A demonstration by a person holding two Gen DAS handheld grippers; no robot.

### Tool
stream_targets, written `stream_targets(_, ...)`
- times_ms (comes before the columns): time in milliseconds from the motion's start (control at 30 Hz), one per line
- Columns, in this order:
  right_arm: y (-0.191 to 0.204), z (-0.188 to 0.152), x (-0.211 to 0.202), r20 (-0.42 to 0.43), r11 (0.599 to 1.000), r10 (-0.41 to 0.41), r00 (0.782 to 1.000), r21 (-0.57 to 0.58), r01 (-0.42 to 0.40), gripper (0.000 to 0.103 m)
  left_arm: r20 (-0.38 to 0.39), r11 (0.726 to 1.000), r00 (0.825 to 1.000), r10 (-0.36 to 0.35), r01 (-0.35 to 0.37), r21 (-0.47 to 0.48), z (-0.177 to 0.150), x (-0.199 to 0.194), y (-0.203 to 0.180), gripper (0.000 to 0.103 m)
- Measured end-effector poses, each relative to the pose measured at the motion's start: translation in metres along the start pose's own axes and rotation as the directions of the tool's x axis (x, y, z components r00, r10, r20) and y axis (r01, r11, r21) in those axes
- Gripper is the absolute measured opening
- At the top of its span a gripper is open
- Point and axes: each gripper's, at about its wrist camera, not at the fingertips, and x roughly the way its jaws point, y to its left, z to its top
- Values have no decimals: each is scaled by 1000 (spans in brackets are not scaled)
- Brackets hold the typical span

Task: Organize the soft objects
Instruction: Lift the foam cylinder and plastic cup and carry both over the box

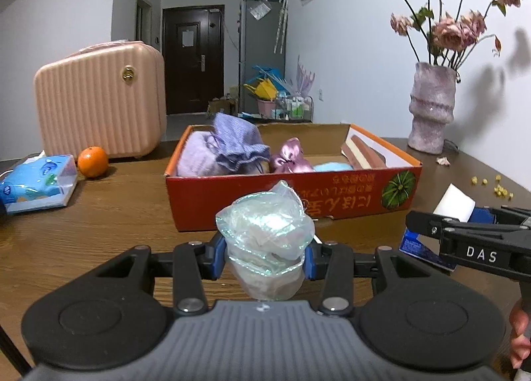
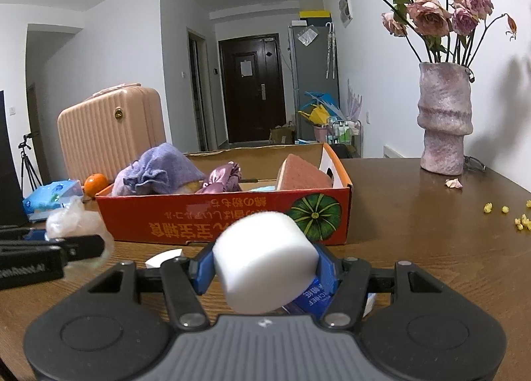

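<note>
The left gripper (image 1: 265,256) has its blue-padded fingers (image 1: 217,253) pressed from both sides on a crinkled bundle of clear iridescent film (image 1: 265,235), which bulges above and below them. The bundle is soft and wrinkled, with a pale pink lump inside. It is held above the brown wooden tabletop (image 1: 116,215), just in front of the near wall of the red cardboard box (image 1: 292,195).

The right gripper (image 2: 264,269) holds a white foam block (image 2: 264,258) between its blue fingers (image 2: 202,268); the gap is about as wide as the block. The block is smooth and matte, with rounded corners. Under it a blue packet with white print (image 2: 310,298) is visible, but whether the fingers touch it cannot be told. This gripper is also close to the front of the box, near the corner with the green pumpkin picture (image 2: 313,216).

The box is shallow and open on top. Inside lie a purple knitted pouch (image 1: 239,145), a shiny pink satin piece (image 1: 288,158), something light blue (image 1: 332,167) and a brown-pink sponge (image 2: 300,173) that leans at the right end. The middle of the box floor has open room.

To the left of the box stand an orange (image 1: 93,161), a blue tissue pack (image 1: 36,181) and a ribbed pink suitcase (image 1: 99,105). To the right the tabletop is mostly open, up to a rough pink vase (image 2: 444,118) with dried roses near the wall, and some small yellow crumbs (image 2: 521,221).
</note>
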Motion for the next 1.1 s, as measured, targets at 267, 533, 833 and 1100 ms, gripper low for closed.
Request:
stream_targets(267, 3, -1, -1, 12, 1000, -6, 1000, -20, 7, 60, 29, 1000, 1000, 6, -6, -19, 0, -11, 8, 43)
stream_targets(533, 9, 6, -5, 75, 1000, 6, 997, 1, -6, 60, 66, 1000, 998, 2, -1, -15, 5, -16, 4, 44)
stream_targets(833, 10, 25, 6, 144, 1000, -9, 990, 25, 6, 60, 116, 999, 993, -11, 17, -49, 26, -8, -1, 44)
stream_targets(1100, 9, 46, 26, 201, 999, -29, 979, 40, 21, 60, 163, 997, 987, -9, 22, -80, 50, 9, -2, 44)
